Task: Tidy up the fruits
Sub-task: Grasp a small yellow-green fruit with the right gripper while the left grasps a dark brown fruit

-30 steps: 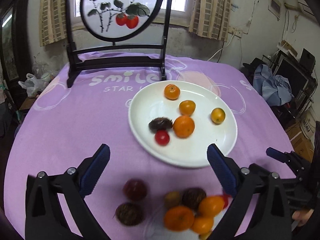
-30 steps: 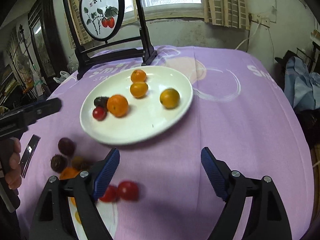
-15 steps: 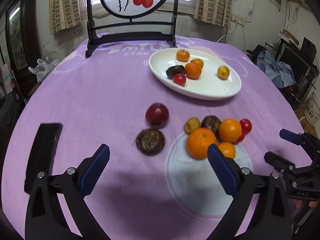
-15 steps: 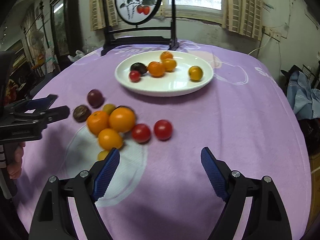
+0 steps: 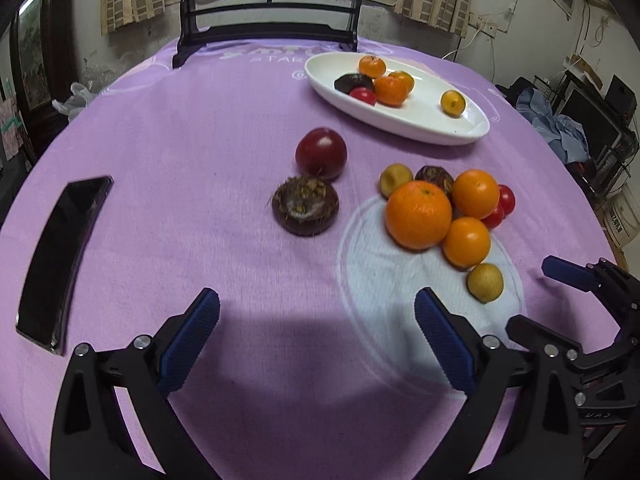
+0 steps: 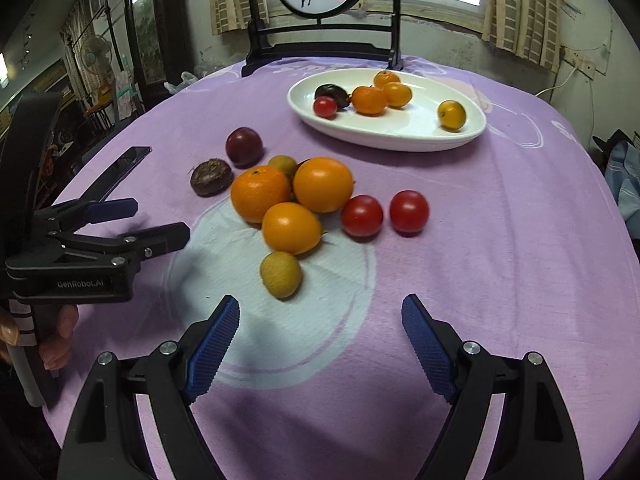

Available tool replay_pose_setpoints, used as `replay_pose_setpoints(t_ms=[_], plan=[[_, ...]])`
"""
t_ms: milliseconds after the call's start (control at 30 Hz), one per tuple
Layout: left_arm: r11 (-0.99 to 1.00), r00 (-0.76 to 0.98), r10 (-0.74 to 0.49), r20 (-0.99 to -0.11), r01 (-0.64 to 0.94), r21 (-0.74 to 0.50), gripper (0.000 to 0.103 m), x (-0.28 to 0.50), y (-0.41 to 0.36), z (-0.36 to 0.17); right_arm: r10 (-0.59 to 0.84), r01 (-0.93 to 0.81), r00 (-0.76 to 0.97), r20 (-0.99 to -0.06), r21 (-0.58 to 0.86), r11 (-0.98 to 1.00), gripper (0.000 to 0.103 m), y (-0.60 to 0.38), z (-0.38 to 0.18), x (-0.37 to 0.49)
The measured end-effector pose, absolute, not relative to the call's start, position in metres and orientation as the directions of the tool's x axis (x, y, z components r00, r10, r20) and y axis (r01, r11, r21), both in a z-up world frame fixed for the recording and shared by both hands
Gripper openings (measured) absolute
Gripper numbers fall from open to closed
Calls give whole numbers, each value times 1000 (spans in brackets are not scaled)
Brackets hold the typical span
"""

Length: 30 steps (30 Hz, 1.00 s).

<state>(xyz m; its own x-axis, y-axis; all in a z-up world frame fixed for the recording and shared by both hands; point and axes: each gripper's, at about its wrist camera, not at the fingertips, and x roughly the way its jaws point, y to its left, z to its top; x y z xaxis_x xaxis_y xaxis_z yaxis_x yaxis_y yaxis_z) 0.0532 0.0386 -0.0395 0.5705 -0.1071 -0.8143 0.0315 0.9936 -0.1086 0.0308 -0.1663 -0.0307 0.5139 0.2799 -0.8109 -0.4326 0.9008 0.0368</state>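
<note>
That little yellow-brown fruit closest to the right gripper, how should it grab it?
Probably around its middle, coming from above and the near side. The small yellow-brown fruit is round and lies just apart from the orange fruit behind it, with bare cloth left and right of it. The right gripper stands open and empty, so one finger can go down each side.

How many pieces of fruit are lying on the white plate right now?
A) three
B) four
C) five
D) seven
C: the white plate holds five pieces: one dark fruit, one small red tomato and three orange fruits, one of them apart near the right rim; all the other fruit lies on the purple cloth.
</note>
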Motion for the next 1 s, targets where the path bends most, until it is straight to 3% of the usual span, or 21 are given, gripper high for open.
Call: replay_pose_setpoints(t_ms=[100,200,300,333,400,433,833,933,1000], plan=[[992,560,-113,-821,23,-121,96,53,42,-44,273,-446,491,-827,30,895,81,-158,-37,34],[990,558,-124,-820,18,-137,96,53,46,-45,280,-454,464,-840,46,890,65,-149,-41,42],[991,552,-122,-825,15,-136,96,55,47,-46,282,-454,464,-840,48,890,63,-141,-41,48],[990,550,-123,-826,15,-138,96,55,47,-46,279,-454,467,-839,43,890,58,-138,-42,49],[990,546,-123,-829,13,-138,96,55,47,-46,255,-452,487,-835,9,892,31,-133,-41,51],[991,545,-120,-830,13,-134,96,55,46,-46,252,-451,490,-834,4,892,26,-132,-41,51],[1000,531,-24,-847,6,-25,96,85,45,-46,316,-452,508,-802,64,890,26,-159,-34,37],[1000,515,0,-857,-6,-4,82,103,48,-48,329,-453,510,-794,77,888,26,-162,-32,37],[1000,514,-4,-858,-7,-9,82,109,49,-47,337,-454,509,-792,86,887,26,-163,-32,37]])
